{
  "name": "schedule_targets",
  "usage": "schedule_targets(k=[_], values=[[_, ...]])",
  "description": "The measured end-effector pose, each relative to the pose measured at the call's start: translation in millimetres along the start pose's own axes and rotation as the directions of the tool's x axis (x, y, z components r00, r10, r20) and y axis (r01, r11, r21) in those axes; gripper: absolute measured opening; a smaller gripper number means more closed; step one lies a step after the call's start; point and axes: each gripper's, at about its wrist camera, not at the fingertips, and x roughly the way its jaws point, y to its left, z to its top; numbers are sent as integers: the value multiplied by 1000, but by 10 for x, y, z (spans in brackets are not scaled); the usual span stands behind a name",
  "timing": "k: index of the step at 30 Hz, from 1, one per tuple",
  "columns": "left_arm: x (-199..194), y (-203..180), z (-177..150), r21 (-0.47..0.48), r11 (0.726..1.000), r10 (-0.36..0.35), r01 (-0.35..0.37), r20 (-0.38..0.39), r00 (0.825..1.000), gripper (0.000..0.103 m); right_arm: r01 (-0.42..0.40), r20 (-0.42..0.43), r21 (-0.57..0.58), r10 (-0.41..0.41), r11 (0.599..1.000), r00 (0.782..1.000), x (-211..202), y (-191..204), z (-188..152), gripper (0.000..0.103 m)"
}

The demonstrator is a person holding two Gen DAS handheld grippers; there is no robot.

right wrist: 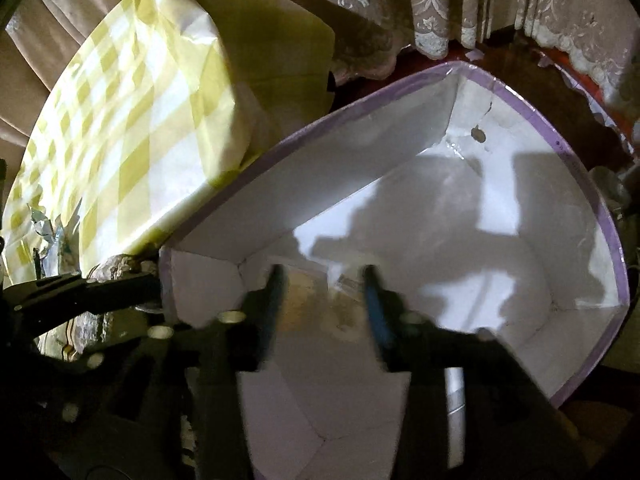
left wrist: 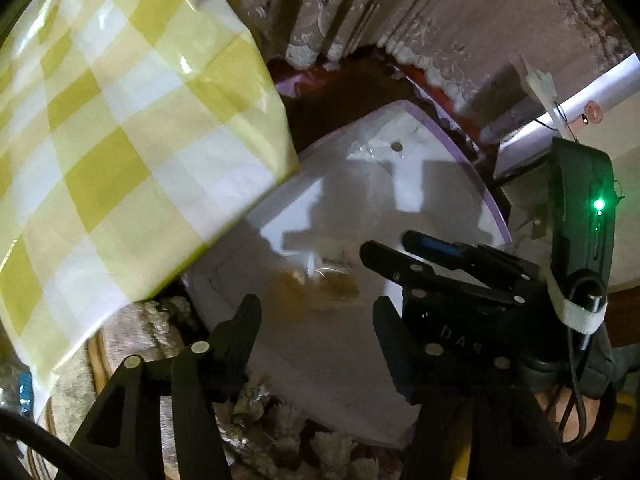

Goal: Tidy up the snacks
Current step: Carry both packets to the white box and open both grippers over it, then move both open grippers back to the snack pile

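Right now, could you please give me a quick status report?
Both grippers, left and right, open over the white box. Wrapped snack on box floor, released. Yellow checked package beside box, clear.

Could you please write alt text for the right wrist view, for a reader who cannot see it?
The right hand-held gripper, jaws apart, points down into a white box with a lilac rim, over a clear-wrapped snack. A yellow checked package lies left.

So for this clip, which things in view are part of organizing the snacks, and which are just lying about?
Part of the job:
- white box with purple rim
- clear-wrapped snack on the box floor
- left gripper and right gripper, both open above it

Lying about:
- yellow checked package
- lace curtain
- fringed cloth
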Motion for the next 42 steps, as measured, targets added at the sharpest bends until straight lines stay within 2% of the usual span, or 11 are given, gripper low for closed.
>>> schedule_targets(k=[5, 8, 11, 14, 18, 22, 23, 27, 32, 36, 42], values=[[-137, 34, -25, -18, 999, -26, 27, 53, 998, 61, 8, 20, -7, -8, 1000, 1000, -92, 77, 27, 55], [-330, 148, -78, -46, 999, -8, 14, 126, 992, 61, 6, 48, -35, -5, 999, 999, -193, 176, 5, 58], [-559, 301, -168, -85, 996, 30, -13, 205, 978, 61, 5, 66, -60, -1, 998, 998, -237, 290, 33, 59], [-796, 530, -316, -133, 990, 72, -36, 276, 958, 65, -6, 82, -92, 13, 996, 997, -301, 468, 39, 59], [-1128, 888, -595, -234, 972, 115, -29, 362, 925, 68, -62, 97, -141, 76, 988, 992, -313, 737, 42, 59], [-1438, 1260, -938, -321, 945, 198, -63, 407, 892, 69, -104, 98, -228, 129, 968, 987, -291, 1114, 24, 64], [-1540, 1372, -1065, -349, 933, 234, -83, 416, 879, 70, -114, 98, -246, 141, 963, 985, -290, 1188, 13, 66], [-1809, 1757, -1441, -440, 891, 316, -114, 419, 851, 75, -137, 101, -333, 179, 933, 979, -304, 1587, -61, 70], [-1957, 2228, -1877, -532, 825, 423, -191, 355, 834, 76, -162, 81, -411, 213, 897, 974, -265, 1992, -130, 72], [-1938, 2563, -2045, -599, 778, 441, -189, 306, 844, 77, -133, 91, -490, 202, 862, 975, -266, 2284, -171, 77], [-1793, 2858, -1961, -599, 765, 448, -237, 230, 864, 77, -145, 83, -539, 224, 829, 971, -187, 2678, -143, 78]])
